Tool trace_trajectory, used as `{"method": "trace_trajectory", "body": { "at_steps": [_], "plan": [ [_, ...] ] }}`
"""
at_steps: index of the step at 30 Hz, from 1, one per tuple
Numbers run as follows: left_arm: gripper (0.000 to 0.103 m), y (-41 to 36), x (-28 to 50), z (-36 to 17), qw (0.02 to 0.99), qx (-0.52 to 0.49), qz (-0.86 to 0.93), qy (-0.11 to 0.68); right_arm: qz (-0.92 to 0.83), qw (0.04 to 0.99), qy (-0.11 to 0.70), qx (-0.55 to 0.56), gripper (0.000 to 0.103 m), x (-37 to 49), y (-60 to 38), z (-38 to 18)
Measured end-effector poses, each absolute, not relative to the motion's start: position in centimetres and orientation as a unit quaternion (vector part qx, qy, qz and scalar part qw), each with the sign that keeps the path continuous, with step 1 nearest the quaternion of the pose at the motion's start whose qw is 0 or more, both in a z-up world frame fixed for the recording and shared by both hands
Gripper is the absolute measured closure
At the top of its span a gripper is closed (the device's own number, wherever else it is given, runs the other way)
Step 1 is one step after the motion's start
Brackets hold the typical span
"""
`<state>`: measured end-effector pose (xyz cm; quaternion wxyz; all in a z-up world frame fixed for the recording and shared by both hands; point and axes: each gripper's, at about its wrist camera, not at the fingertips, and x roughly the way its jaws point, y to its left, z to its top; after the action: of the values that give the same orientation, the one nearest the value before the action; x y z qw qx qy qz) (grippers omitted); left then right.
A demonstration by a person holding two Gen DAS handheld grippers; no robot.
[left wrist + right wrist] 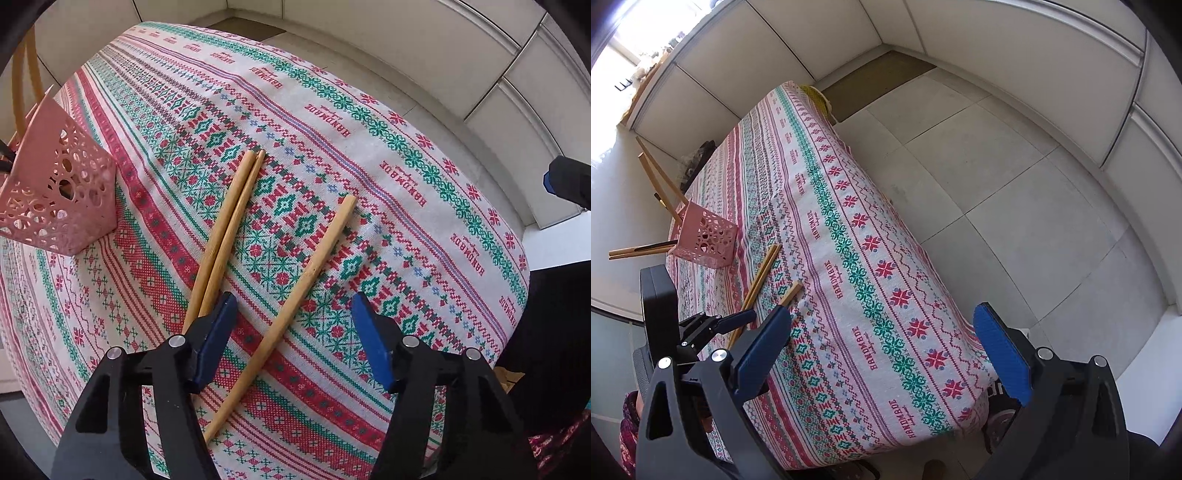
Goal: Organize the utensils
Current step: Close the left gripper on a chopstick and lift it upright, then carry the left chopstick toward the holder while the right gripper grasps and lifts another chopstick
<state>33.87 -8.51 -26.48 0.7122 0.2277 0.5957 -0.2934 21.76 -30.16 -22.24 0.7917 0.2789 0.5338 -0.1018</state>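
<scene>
Wooden chopstick (291, 314) between left gripper (291, 339) wide jaws, untouched.

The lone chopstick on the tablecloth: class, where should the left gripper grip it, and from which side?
Grip the lone chopstick on its middle stretch, coming down from above with one finger either side. It lies flat on the tablecloth, apart from the pair, and the open left gripper already straddles it. Its near end runs under the gripper, so that part is poorly seen.

basket (62, 188) left on tablecloth (332, 147) | chopstick pair (225, 229) beside it | single chopstick (314, 266) right of pair
</scene>
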Motion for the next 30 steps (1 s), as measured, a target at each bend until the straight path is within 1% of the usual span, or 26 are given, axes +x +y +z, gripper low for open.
{"method": "trace_trajectory", "body": {
  "at_steps": [1, 3, 4, 5, 7, 8, 10, 12, 14, 17, 20, 21, 22, 23, 24, 25, 26, 27, 29, 30],
  "plan": [
    [0.042, -8.1, 33.8, -26.4, 0.713, 0.227, -0.292, 0.595, -0.101, 0.793, 0.533, 0.278, 0.007, 21.8, -30.1, -22.2],
    [0.048, -9.0, 34.1, -26.3, 0.714, 0.232, -0.296, 0.591, -0.103, 0.794, 0.532, 0.277, 0.007, 21.9, -29.9, -22.2],
    [0.055, -9.6, 33.9, -26.3, 0.710, 0.239, -0.298, 0.592, -0.104, 0.793, 0.533, 0.276, 0.007, 21.9, -29.9, -22.2],
    [0.068, -10.4, 34.0, -26.2, 0.707, 0.242, -0.302, 0.592, -0.106, 0.792, 0.533, 0.277, 0.007, 21.9, -29.9, -22.3],
    [0.088, -11.6, 34.2, -26.0, 0.697, 0.245, -0.309, 0.599, -0.108, 0.790, 0.533, 0.281, 0.007, 21.9, -30.1, -22.3],
    [0.092, -11.9, 34.4, -26.0, 0.694, 0.243, -0.307, 0.604, -0.109, 0.789, 0.534, 0.283, 0.007, 22.0, -30.2, -22.4],
    [0.096, -11.8, 34.8, -25.8, 0.696, 0.219, -0.306, 0.612, -0.111, 0.788, 0.533, 0.288, 0.007, 22.0, -30.4, -22.4],
    [0.097, -10.8, 34.9, -25.5, 0.709, 0.181, -0.302, 0.611, -0.112, 0.785, 0.534, 0.292, 0.007, 22.1, -30.4, -22.4],
    [0.097, -7.6, 34.7, -25.2, 0.736, 0.157, -0.289, 0.592, -0.107, 0.784, 0.538, 0.289, 0.007, 22.4, -29.9, -22.5],
    [0.097, -3.6, 32.8, -22.2, 0.773, 0.095, -0.286, 0.558, -0.091, 0.782, 0.552, 0.274, 0.007, 23.9, -28.1, -22.9],
    [0.097, 1.0, 29.9, -18.8, 0.805, 0.049, -0.287, 0.517, -0.077, 0.780, 0.571, 0.245, 0.009, 26.2, -25.2, -23.5],
    [0.097, 2.3, 28.5, -17.8, 0.815, 0.037, -0.286, 0.502, -0.075, 0.778, 0.578, 0.235, 0.012, 27.0, -24.2, -23.8],
    [0.097, 3.0, 28.1, -16.6, 0.823, 0.026, -0.287, 0.489, -0.073, 0.773, 0.587, 0.231, 0.019, 27.9, -23.3, -24.3],
    [0.097, 4.4, 27.4, -15.5, 0.833, 0.015, -0.289, 0.472, -0.070, 0.760, 0.601, 0.237, 0.022, 29.0, -22.5, -25.2],
    [0.097, 5.6, 26.8, -14.4, 0.842, 0.003, -0.288, 0.455, -0.071, 0.747, 0.614, 0.244, 0.036, 30.0, -21.9, -26.0],
    [0.097, 6.4, 26.3, -13.6, 0.850, -0.010, -0.288, 0.441, -0.072, 0.734, 0.626, 0.255, 0.052, 30.8, -21.5, -26.8],
    [0.097, 7.9, 26.1, -13.1, 0.855, -0.024, -0.290, 0.429, -0.074, 0.719, 0.637, 0.270, 0.060, 31.7, -21.2, -27.8],
    [0.097, 8.8, 25.7, -12.8, 0.862, -0.035, -0.289, 0.415, -0.086, 0.711, 0.641, 0.278, 0.073, 32.3, -21.0, -28.4],
    [0.097, 10.1, 24.9, -12.6, 0.870, -0.049, -0.284, 0.400, -0.106, 0.723, 0.623, 0.281, 0.077, 33.1, -20.5, -27.8],
    [0.097, 10.6, 24.9, -12.6, 0.872, -0.055, -0.281, 0.396, -0.106, 0.719, 0.622, 0.290, 0.080, 33.4, -20.3, -27.8]
  ]
}}
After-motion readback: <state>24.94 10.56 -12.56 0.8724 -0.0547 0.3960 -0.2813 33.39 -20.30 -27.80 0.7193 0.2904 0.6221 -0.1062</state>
